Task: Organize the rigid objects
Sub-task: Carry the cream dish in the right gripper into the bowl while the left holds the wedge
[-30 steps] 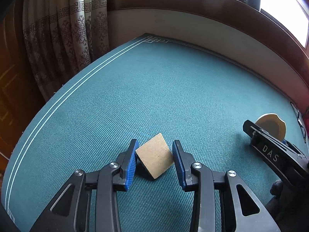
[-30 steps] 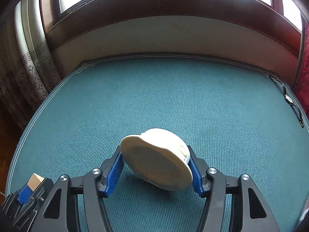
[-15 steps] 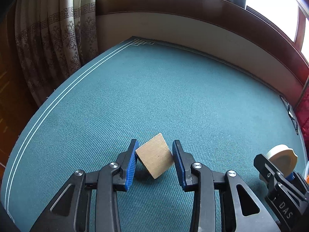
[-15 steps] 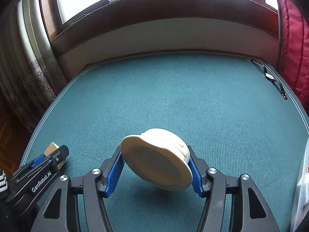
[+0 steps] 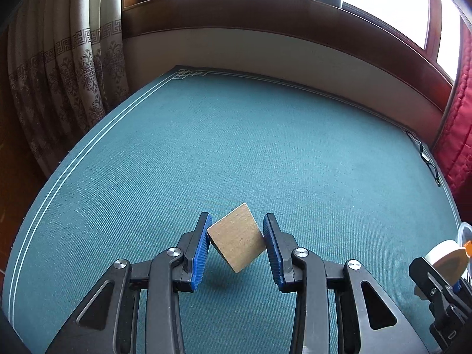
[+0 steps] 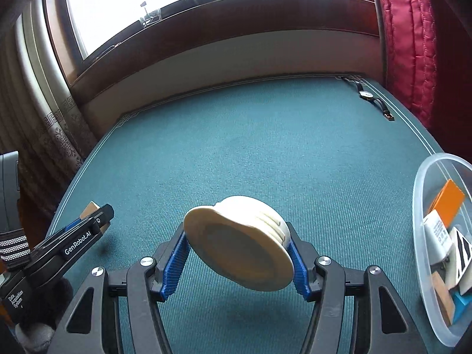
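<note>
Left gripper: Your left gripper (image 5: pixel 237 246) was closed on the wooden block (image 5: pixel 237 241). The blue pads squeezed two of its sides, so it hung tilted, one corner pointing down.

Wooden block: It was up in the air above the green table (image 5: pixel 265 147), not touching it. You pinched it across the flat sides, which I think kept it from slipping.

Right gripper: Your right gripper (image 6: pixel 237 253) was closed on the cream round lid (image 6: pixel 240 247). The pads pressed on its ribbed part, one on each side.

Round lid: It was off the table too, leaning, with its wide flat face turned toward the camera. Holding the narrow ribbed part looked smart, because the wide rim would not fit between the pads so well.

Clear tub: The clear plastic tub (image 6: pixel 420 206) sat on the table just to the right of the lid. It already had things in it, like an orange piece (image 6: pixel 447 199) and a small white box (image 6: pixel 436 236).

Why you held both: I think you were carrying the two things to the tub, since that was where the other hard things were.

Watch: A wristwatch (image 6: pixel 367 96) lay far back by the table's edge, near the red curtain (image 6: pixel 407 44). It may be one more thing to put away, but I cannot be sure.

Watch out: The tub looked quite full near its front, so the big lid may need a free spot.
</note>
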